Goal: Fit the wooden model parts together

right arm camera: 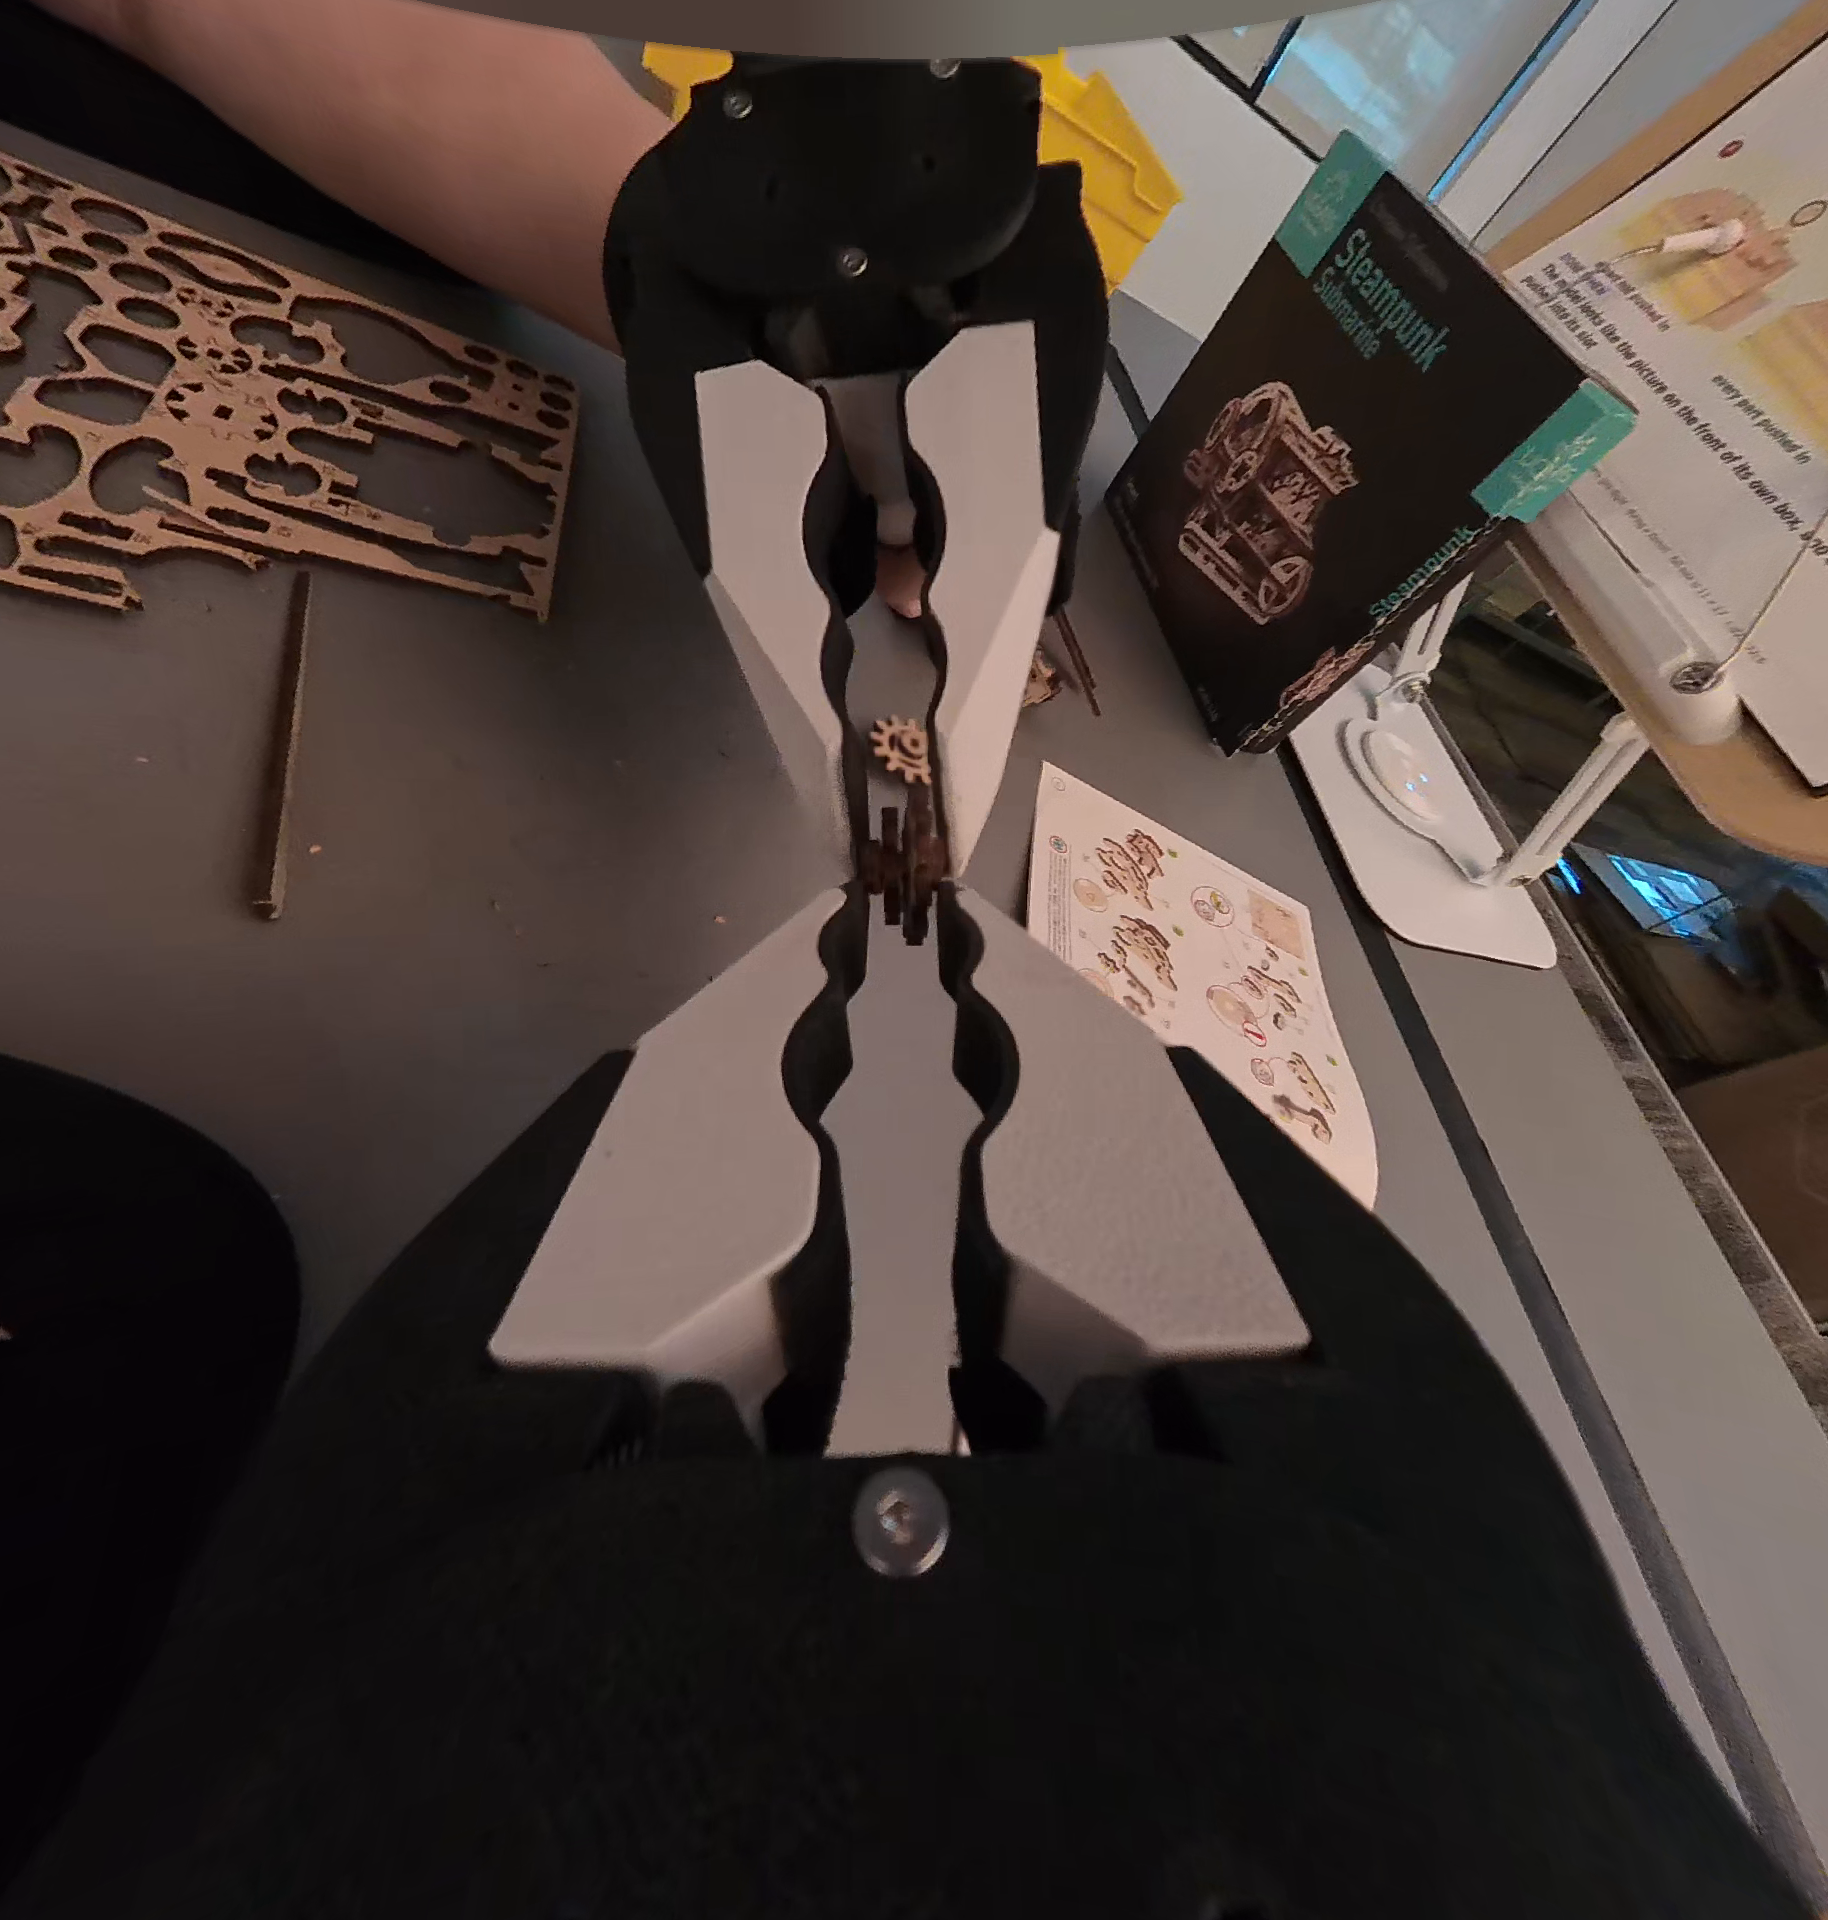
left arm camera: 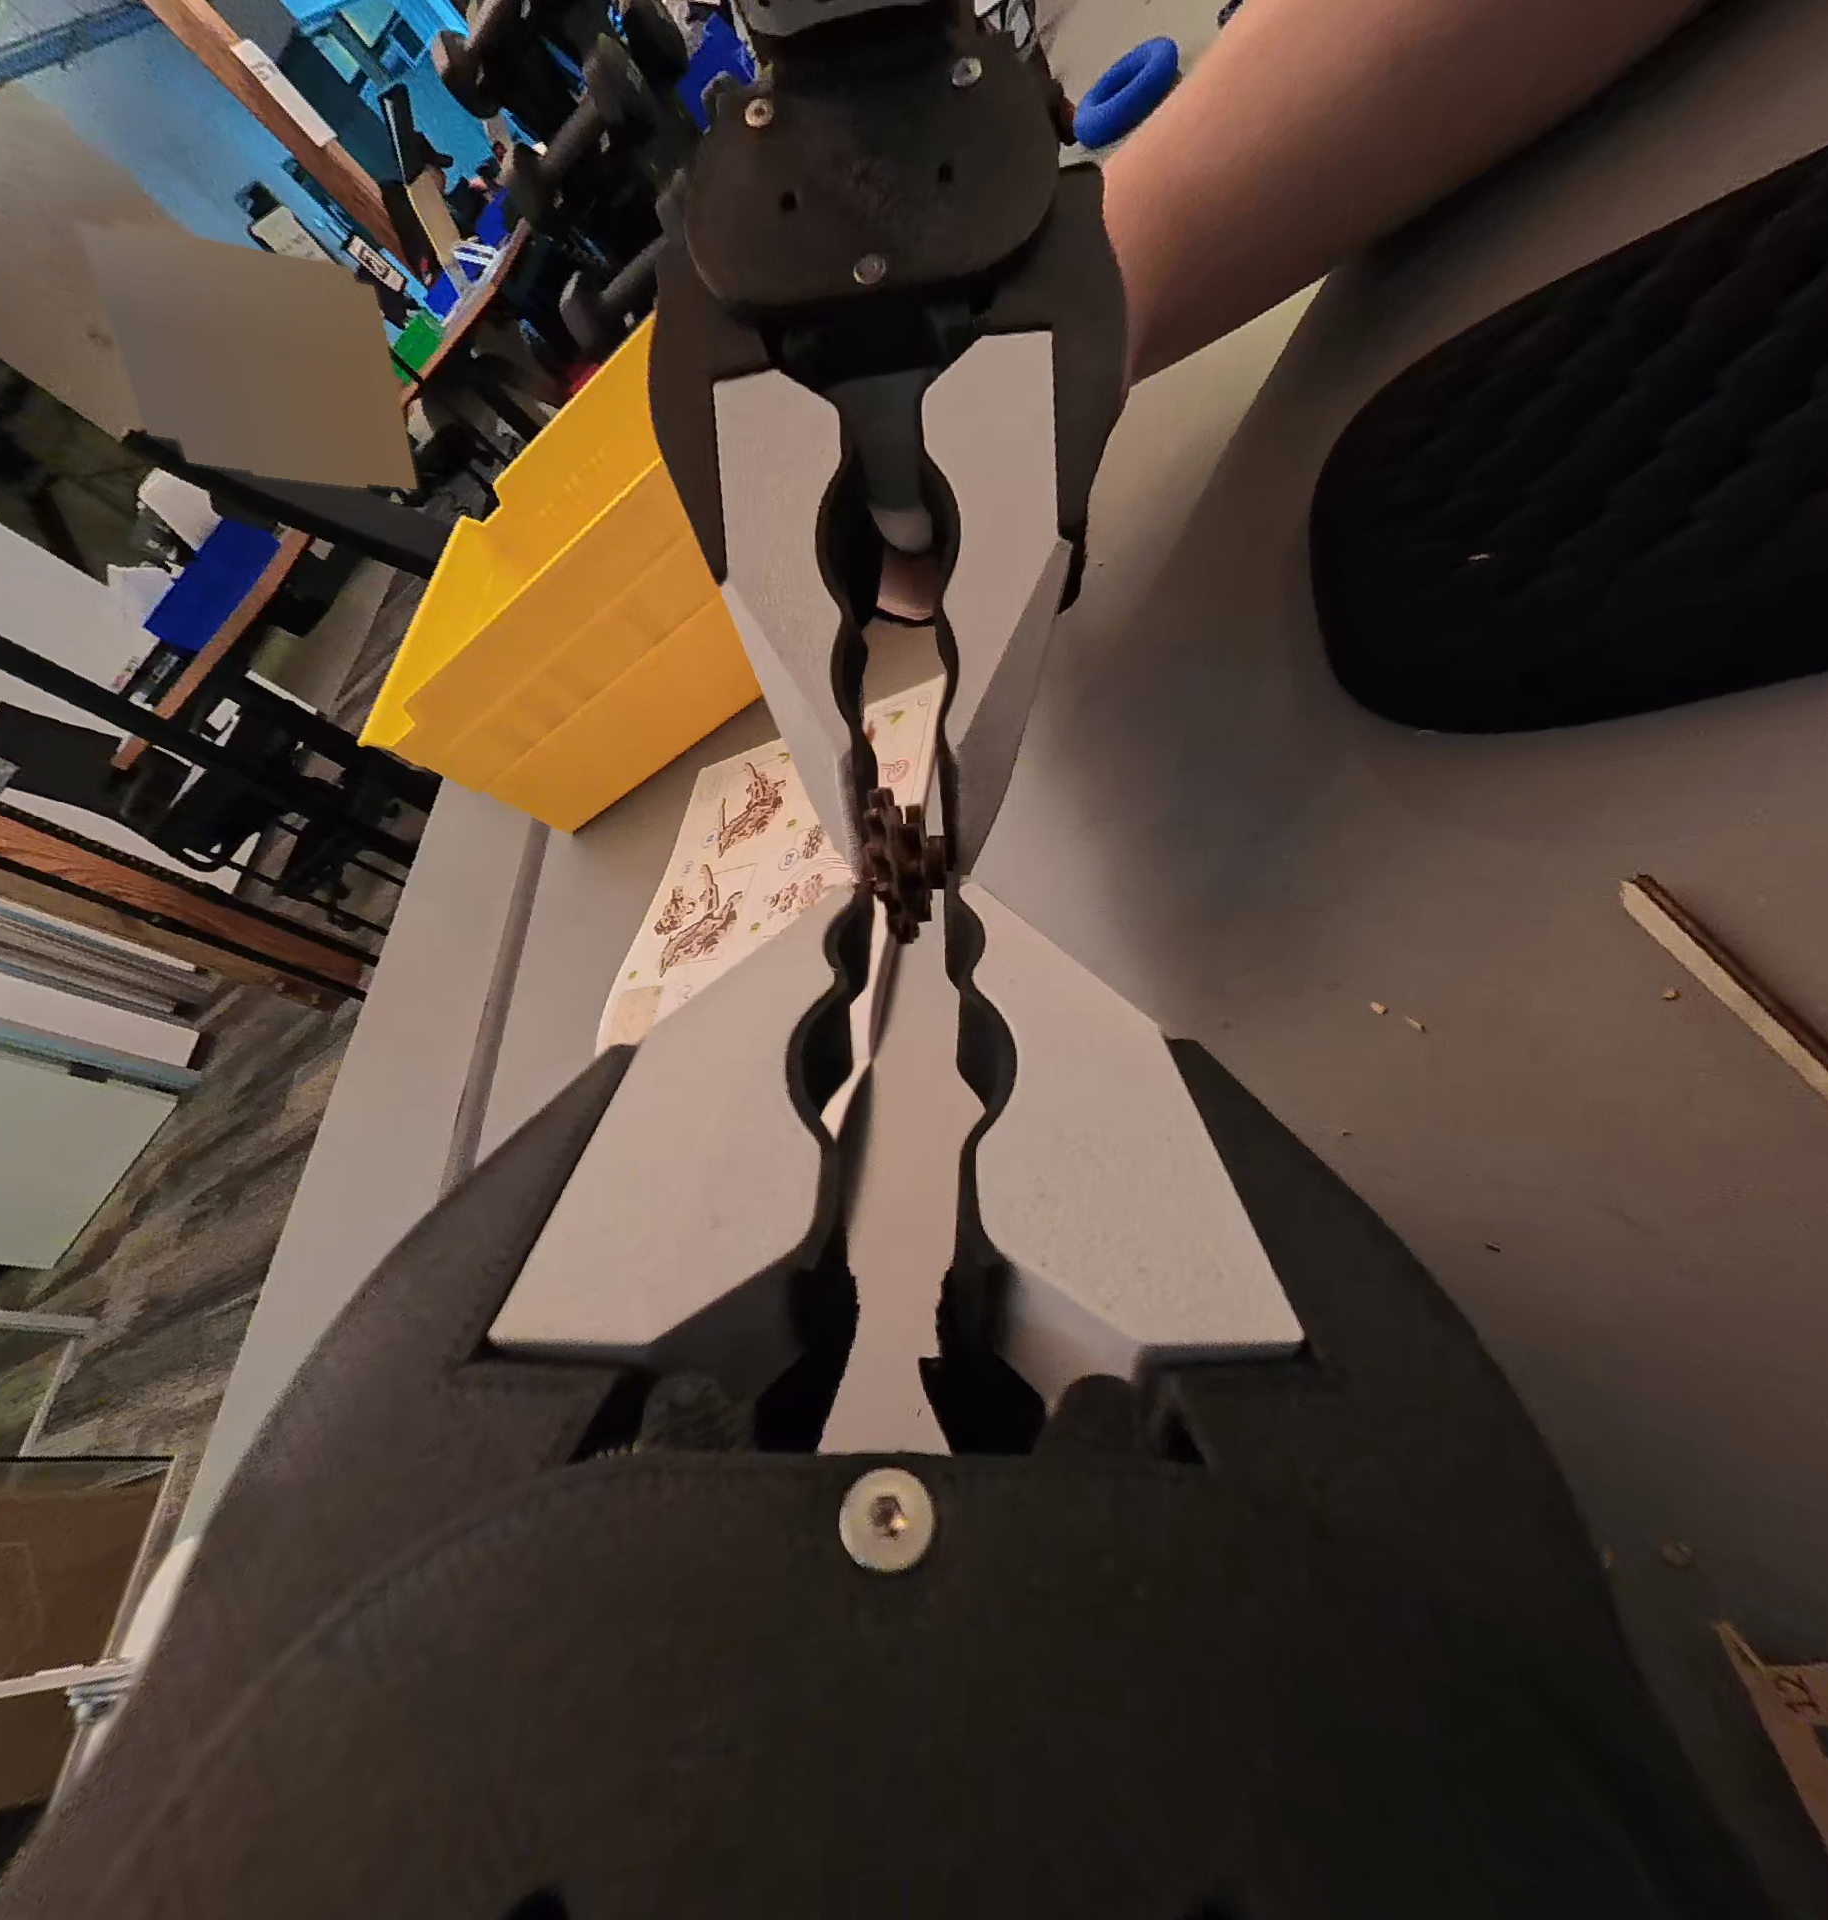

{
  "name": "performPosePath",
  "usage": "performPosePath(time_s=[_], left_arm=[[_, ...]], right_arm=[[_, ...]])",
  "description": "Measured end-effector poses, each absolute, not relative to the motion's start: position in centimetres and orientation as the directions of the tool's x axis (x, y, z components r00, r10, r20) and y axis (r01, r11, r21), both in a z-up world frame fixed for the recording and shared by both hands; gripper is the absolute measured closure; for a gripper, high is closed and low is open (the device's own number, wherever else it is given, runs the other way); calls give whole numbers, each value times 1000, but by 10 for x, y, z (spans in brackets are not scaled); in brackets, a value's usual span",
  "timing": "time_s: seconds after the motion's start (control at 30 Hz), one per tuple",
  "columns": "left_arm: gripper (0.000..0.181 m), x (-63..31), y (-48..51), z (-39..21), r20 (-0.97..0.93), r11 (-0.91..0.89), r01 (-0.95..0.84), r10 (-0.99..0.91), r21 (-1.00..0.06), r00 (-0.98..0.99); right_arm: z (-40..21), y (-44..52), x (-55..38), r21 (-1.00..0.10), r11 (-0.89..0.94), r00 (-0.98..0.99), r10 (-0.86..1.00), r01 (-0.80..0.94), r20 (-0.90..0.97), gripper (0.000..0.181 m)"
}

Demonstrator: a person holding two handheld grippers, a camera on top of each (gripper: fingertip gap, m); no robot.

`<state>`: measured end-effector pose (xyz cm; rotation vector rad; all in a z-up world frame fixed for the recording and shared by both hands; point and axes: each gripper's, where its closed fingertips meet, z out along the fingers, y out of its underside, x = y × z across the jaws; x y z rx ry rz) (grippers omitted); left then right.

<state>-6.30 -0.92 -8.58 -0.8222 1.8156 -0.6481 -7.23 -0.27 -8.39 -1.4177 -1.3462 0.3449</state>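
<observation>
Two small dark wooden gear parts meet edge to edge between the two grippers, held in the air above the grey table. My left gripper comes from the bottom of its view and is shut on one gear part. My right gripper is shut on the other gear part. Each gripper faces the other tip to tip: the right one and the left one. A pale gear shows in the gap behind; I cannot tell whether it lies on the table.
A punched-out wooden sheet and a wooden strip lie at the left. An instruction sheet, the model's box, a magnifier stand, a yellow bin and a black padded object surround the spot. A person's forearm reaches in. My left and right fingertips are right by each other.
</observation>
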Motion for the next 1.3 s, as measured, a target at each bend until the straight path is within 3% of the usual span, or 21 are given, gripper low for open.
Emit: performPosePath(time_s=[0.67, 0.87, 1.0, 1.3], left_arm=[[171, -65, -16, -89, -603, 677, -245, -733, -694, -315], [171, -66, -17, -92, -550, 644, -279, -760, -713, -346], [171, -65, -15, -85, -467, 554, -273, -822, -786, -325], [171, -67, -17, -95, -536, 632, -274, -767, -725, -351]], right_arm=[[-81, -12, -78, -842, 220, 283, 874, 492, 394, 169], [-85, -13, -78, -861, 163, 281, 902, 481, 327, 169], [-78, -13, -77, -922, 80, 284, 938, 378, 198, 167], [-86, -15, -77, -888, 151, 265, 921, 435, 286, 169]])
